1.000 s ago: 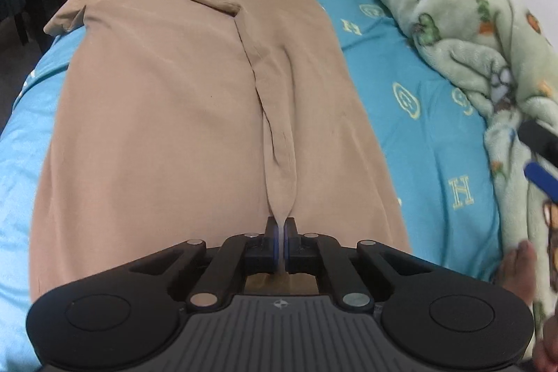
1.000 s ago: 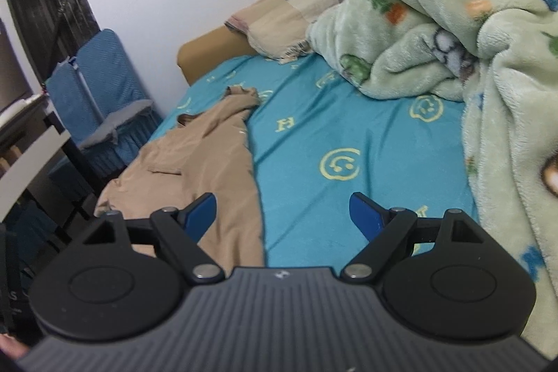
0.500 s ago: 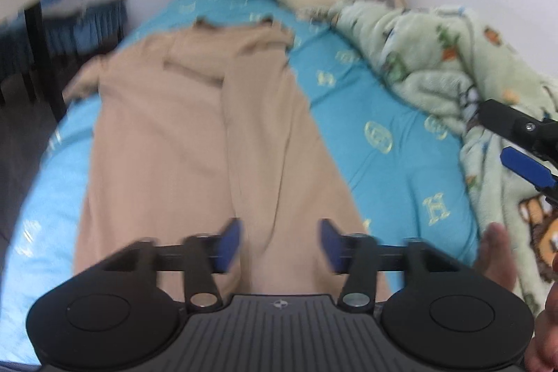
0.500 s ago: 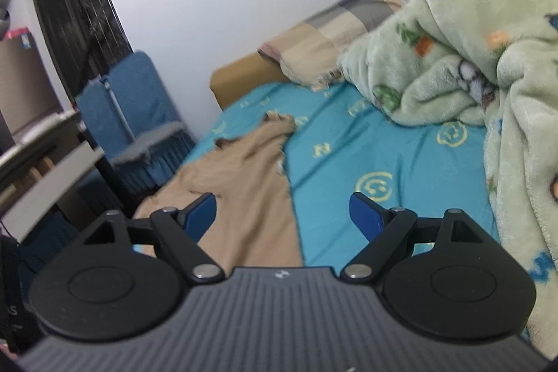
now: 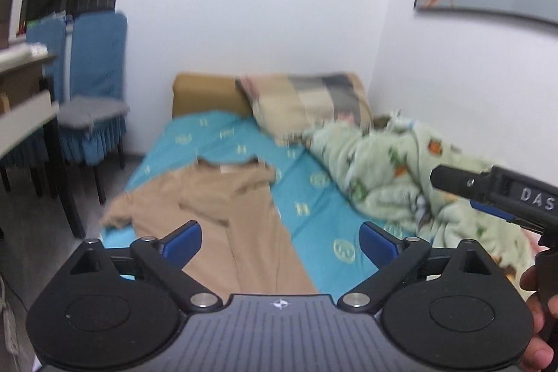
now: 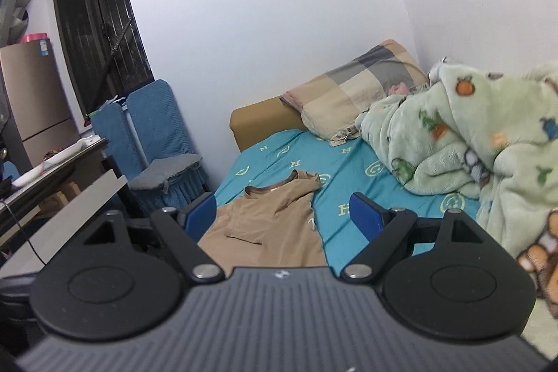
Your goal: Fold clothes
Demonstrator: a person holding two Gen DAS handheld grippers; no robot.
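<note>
Tan long-sleeved garment (image 5: 223, 215) lies flat on the turquoise bedsheet (image 5: 314, 204), its long axis running away toward the pillow (image 5: 307, 100). Left gripper (image 5: 279, 241) and right gripper (image 6: 284, 215) both gape empty above its near end, left slightly nearer.

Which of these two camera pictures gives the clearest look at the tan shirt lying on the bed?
The right wrist view: the tan shirt is sharp there, collar and folded-over sleeve plain. The left wrist view shows more of its length, but blurred.
</note>
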